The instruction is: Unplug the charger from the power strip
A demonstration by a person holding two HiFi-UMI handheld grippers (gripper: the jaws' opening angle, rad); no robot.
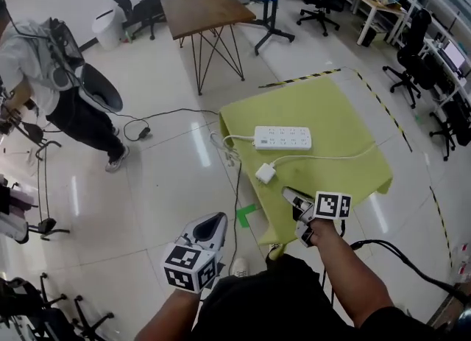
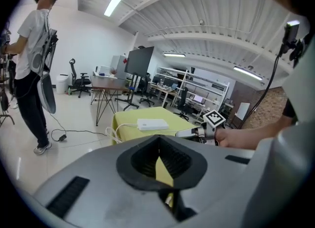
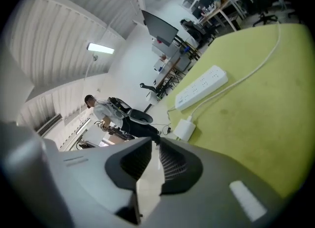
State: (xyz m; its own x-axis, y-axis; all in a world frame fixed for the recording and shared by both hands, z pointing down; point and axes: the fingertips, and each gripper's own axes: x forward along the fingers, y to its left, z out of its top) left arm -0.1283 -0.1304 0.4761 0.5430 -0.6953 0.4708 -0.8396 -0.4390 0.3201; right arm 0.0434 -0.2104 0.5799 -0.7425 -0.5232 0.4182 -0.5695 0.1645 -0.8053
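Seemingly free of the power strip (image 1: pixel 283 138), the charger (image 1: pixel 265 173) lies near it on the green-draped counter (image 1: pixel 346 111) in an open office, probably light, rigid and smooth, best pinched across its flat sides; the right tool (image 1: pixel 288 194) hovers barely parted and empty, the left tool (image 1: pixel 219 220) closed on nothing.

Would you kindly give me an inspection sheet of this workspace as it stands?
surface: green cloth over a table.
job's things: white strip lies flat mid-cloth; charger lies apart from it, unplugged, nearer the front edge.
clutter: nothing seen.
claws: left claw shut, empty; right claw slightly apart, empty.
cables: charger's lead runs right across the cloth; strip's cord drops off the left edge.
surroundings: person standing left; wooden table and chairs behind.
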